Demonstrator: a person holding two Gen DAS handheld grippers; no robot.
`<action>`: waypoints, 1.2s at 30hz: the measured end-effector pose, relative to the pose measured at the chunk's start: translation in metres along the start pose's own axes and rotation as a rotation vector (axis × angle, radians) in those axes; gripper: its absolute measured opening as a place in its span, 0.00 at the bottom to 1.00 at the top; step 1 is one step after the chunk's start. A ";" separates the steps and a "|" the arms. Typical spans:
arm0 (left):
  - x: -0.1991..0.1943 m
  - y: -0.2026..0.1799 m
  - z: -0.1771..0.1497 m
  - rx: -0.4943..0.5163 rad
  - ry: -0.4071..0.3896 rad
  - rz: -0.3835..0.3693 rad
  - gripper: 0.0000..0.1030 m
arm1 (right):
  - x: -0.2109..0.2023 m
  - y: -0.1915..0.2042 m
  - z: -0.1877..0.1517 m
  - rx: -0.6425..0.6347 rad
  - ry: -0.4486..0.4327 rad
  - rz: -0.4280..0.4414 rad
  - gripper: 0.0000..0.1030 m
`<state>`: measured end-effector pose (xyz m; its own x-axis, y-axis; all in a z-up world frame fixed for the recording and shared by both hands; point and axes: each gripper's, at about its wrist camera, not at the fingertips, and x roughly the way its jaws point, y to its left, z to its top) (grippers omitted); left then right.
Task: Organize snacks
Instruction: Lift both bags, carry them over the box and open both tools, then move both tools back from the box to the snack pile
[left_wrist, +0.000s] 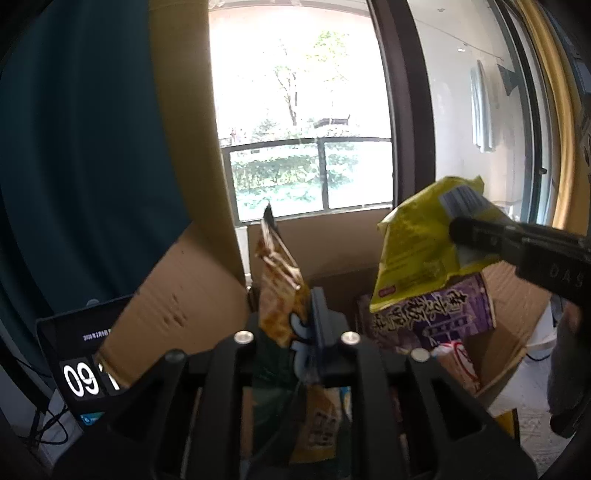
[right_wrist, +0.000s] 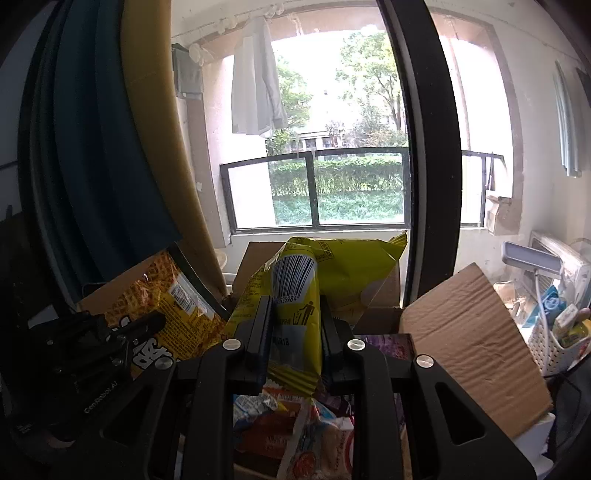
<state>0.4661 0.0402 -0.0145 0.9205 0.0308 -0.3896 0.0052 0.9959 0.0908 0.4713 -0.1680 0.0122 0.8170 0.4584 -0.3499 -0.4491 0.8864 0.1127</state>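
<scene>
We see a bright yellow snack bag (right_wrist: 343, 266) with a black-and-white barcode, an orange bag (right_wrist: 166, 299) printed with a lattice pattern and bold white letters, a purple box (left_wrist: 439, 314) with pale script, plain brown cardboard flaps (right_wrist: 469, 339), black grippers (right_wrist: 295, 332), and dark teal and mustard curtains (left_wrist: 74, 147)

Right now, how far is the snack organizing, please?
Nothing looks finished: no sorted group is visible. In hand: the left tool is shut on an orange snack bag, the right tool on a yellow snack bag, both lifted above the open cardboard box. Left: a purple packet and several other packets lie in the box.
</scene>
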 end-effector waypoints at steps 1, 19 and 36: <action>0.003 0.000 0.000 0.010 0.003 0.008 0.18 | 0.004 0.000 0.000 0.002 0.002 -0.001 0.23; -0.013 0.009 0.010 -0.019 -0.039 0.019 0.60 | 0.047 0.002 0.004 0.008 0.089 -0.006 0.33; -0.103 0.008 0.011 -0.059 -0.106 -0.010 0.62 | -0.055 0.014 0.008 0.009 0.023 -0.013 0.33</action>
<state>0.3755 0.0439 0.0365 0.9565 0.0149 -0.2913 -0.0057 0.9995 0.0323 0.4232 -0.1807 0.0406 0.8142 0.4450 -0.3730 -0.4350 0.8930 0.1158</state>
